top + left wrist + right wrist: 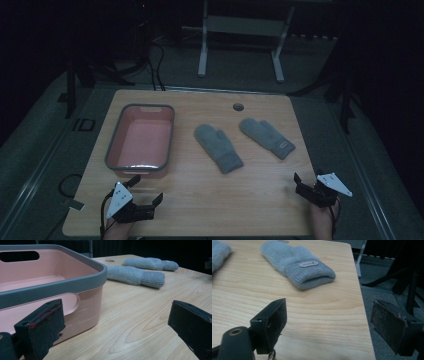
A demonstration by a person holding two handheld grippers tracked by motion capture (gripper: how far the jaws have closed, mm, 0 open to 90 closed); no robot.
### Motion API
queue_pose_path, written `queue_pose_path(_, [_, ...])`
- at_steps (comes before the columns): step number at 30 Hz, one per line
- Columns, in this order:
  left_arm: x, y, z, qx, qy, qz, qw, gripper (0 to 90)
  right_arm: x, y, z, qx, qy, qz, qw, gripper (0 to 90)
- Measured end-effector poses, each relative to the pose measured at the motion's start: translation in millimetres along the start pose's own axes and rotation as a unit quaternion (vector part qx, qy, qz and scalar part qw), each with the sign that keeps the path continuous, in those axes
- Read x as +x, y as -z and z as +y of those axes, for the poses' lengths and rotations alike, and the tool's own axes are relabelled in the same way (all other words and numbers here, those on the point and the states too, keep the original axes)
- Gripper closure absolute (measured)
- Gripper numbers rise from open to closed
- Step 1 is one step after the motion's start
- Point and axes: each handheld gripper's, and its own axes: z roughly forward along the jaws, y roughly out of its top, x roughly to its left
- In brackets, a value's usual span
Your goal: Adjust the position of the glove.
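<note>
Two grey knitted mittens lie flat on the wooden table [200, 200]. The left mitten [218, 147] [136, 276] [219, 252] is beside a pink tub [141, 140] [50, 282] with a grey rim. The right mitten [266, 137] [150, 263] [297, 265] has a small label on its cuff. My left gripper [146, 190] [115, 325] rests near the front left edge, just in front of the tub, open with nothing between its jaws. At the front right corner my right gripper [307, 176] [329, 320] is also open and holds nothing, with the labelled mitten's cuff some way ahead of it.
The tub holds nothing. A round cable hole [238, 106] sits near the table's far edge. Beyond the table stand a white frame [240, 40] and dark stands on grey carpet. The table's right edge [362, 315] runs close by my right gripper.
</note>
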Motion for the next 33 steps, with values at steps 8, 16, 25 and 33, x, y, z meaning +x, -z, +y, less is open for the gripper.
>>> queue_pose_path(8, [1.9,1.8,1.2,-0.005,0.005,0.0,1.0,1.1,-2.5,-1.2,3.3,0.032,-0.018,0.032,0.9988,15.6])
queue_pose_path(16, [3.1,1.5,0.9,-0.003,0.01,-0.005,0.9999,1.2,0.4,1.1,30.8,0.032,0.01,0.071,0.9969,15.4])
queue_pose_path(25, [3.2,2.1,0.9,-0.001,0.012,-0.005,0.9999,1.1,0.9,-2.7,69.5,0.062,0.021,0.11,0.9918,11.3])
queue_pose_path(33, [3.3,2.1,1.1,0.0,0.014,-0.008,0.9999,1.2,16.1,-16.2,97.0,0.077,0.03,0.157,0.9841,13.1])
